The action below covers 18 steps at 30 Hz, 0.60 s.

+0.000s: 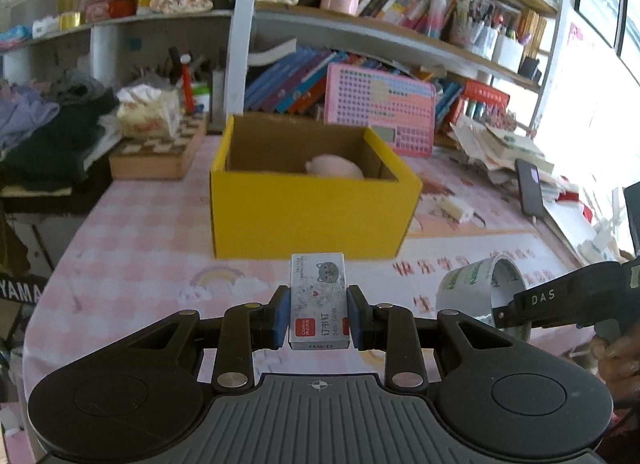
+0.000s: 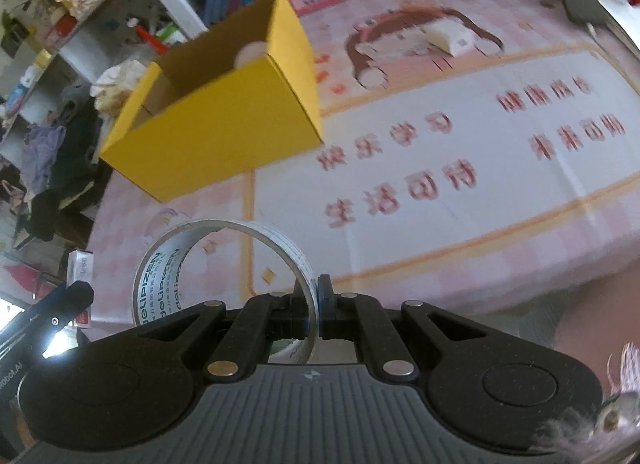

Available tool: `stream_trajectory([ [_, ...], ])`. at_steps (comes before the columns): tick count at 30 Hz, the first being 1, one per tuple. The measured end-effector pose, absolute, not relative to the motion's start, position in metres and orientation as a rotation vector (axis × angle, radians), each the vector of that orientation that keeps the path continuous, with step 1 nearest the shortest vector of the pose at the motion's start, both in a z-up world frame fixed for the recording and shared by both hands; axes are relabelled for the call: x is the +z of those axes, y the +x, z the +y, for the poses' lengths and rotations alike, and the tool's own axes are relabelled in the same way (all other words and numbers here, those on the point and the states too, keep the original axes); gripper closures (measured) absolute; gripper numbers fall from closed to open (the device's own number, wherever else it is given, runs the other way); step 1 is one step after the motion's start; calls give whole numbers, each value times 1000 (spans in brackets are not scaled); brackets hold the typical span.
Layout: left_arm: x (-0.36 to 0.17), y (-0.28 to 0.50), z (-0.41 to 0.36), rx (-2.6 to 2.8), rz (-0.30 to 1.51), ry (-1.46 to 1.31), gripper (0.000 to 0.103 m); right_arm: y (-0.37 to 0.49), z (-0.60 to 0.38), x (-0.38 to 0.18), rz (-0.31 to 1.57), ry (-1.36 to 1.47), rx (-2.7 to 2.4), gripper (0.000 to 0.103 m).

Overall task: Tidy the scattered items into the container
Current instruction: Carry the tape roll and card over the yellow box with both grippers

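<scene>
Before yellow box (image 1: 312,216), staple box (image 1: 318,296) clamped, tape roll (image 2: 224,284) seemingly pinched

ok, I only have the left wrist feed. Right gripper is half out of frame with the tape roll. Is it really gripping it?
Observer: Yes. In the right wrist view the right gripper is shut on the tape roll, pinching its wall, one finger inside the ring and one outside.
Operator: Anything loose on the mat I'm missing?
Observer: A small white block lies on the mat, to the right of the yellow box.
Operator: Does the right feed see my staple box?
Observer: Yes, at its left edge: the staple box sits in the left gripper, outside the yellow box.
</scene>
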<state>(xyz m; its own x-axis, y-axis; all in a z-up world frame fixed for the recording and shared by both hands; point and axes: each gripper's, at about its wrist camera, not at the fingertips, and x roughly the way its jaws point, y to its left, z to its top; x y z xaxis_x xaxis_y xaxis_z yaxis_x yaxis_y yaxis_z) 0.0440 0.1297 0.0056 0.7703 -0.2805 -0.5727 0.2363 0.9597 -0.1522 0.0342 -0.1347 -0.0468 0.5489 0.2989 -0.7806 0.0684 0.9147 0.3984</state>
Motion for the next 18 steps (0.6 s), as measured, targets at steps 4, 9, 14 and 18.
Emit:
stream_trajectory([
  [4, 15, 59, 131, -282, 603, -83, 75, 53, -127, -32, 948, 388, 168, 99],
  [9, 28, 85, 124, -290, 557, -63, 75, 80, -119, -11, 882, 353, 197, 99],
  [14, 40, 119, 117, -285, 521, -51, 75, 118, -115, 9, 808, 332, 222, 99],
  [18, 45, 154, 115, -260, 510, -46, 75, 151, -108, 23, 737, 266, 245, 99],
])
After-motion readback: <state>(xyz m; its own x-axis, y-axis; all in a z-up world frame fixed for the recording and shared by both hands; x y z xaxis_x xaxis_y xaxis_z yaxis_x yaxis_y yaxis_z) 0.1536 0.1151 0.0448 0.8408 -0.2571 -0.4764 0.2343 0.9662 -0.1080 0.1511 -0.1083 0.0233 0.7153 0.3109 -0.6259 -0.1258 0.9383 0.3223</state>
